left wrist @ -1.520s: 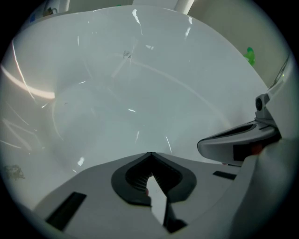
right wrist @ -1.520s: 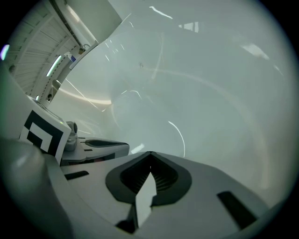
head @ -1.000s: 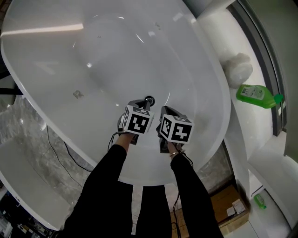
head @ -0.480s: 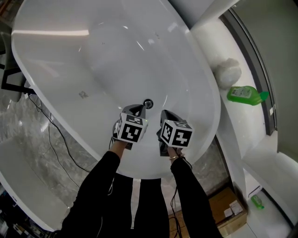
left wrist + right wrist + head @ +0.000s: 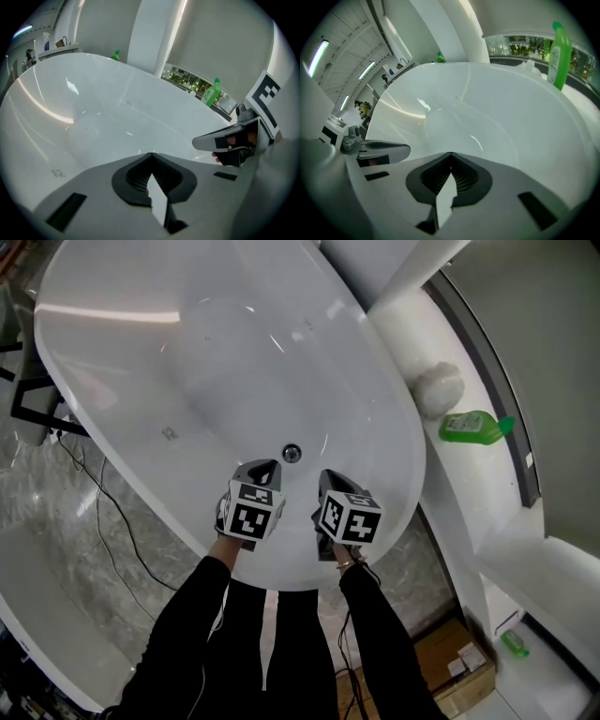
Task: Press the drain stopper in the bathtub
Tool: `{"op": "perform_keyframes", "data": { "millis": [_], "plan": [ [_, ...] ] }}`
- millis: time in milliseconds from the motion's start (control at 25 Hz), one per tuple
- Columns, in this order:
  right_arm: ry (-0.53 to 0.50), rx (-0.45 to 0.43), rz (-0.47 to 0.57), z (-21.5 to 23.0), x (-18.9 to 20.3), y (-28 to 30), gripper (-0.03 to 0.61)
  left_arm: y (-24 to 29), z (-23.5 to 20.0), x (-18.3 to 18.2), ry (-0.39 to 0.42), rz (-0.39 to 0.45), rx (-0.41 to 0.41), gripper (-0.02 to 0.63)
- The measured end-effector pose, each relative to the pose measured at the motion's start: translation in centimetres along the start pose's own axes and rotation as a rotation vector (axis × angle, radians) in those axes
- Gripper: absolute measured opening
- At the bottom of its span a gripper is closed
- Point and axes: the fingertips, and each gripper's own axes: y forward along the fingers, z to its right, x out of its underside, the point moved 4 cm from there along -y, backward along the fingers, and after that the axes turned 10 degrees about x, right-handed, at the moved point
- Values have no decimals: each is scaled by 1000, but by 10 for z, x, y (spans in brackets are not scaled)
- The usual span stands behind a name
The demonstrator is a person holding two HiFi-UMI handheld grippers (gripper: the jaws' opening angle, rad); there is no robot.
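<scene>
The round chrome drain stopper (image 5: 292, 454) sits in the floor of the white bathtub (image 5: 141, 352), seen only in the head view. My left gripper (image 5: 265, 468) is just short of it on the near side, apart from it, jaws shut and empty. The right gripper (image 5: 325, 480) hangs beside it to the right, also shut with nothing held. In the left gripper view the closed jaws (image 5: 151, 153) point over the tub's bare basin (image 5: 93, 117), with the right gripper (image 5: 225, 140) at the side. The right gripper view shows its shut jaws (image 5: 451, 153) and the left gripper (image 5: 384, 150).
A green bottle (image 5: 473, 427) and a white round object (image 5: 439, 388) rest on the ledge right of the tub. A black cable (image 5: 103, 512) runs over the marble floor on the left. A cardboard box (image 5: 459, 652) stands at lower right.
Both grippers have drawn back toward the tub's near rim. The left gripper's tip, which was at the stopper a second ago, now stands clear of it.
</scene>
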Motion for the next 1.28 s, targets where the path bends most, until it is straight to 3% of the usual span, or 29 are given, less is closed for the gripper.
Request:
{"op": "perform_keyframes", "data": {
  "millis": [800, 1280],
  "plan": [
    [-16, -17, 100, -19, 1, -54, 2, -68, 20, -13, 14, 112, 2, 8],
    [-14, -24, 121, -25, 7, -66, 2, -84, 17, -8, -2, 123, -1, 8]
  ]
}}
